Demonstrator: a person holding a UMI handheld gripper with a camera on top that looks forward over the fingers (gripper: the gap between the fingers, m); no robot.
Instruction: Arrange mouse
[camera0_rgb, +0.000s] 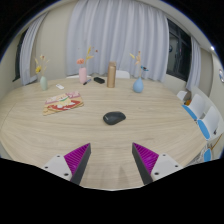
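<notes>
A black computer mouse lies on the light wooden table, ahead of my fingers and well beyond them. My gripper is open and empty. Its two purple pads stand wide apart above the table's near part. Nothing is between the fingers.
At the table's far side stand a pink vase, a white vase, a tan bottle, a blue vase and a small dark object. A board with food lies to the left. Blue and white chairs stand at the right. Curtains hang behind.
</notes>
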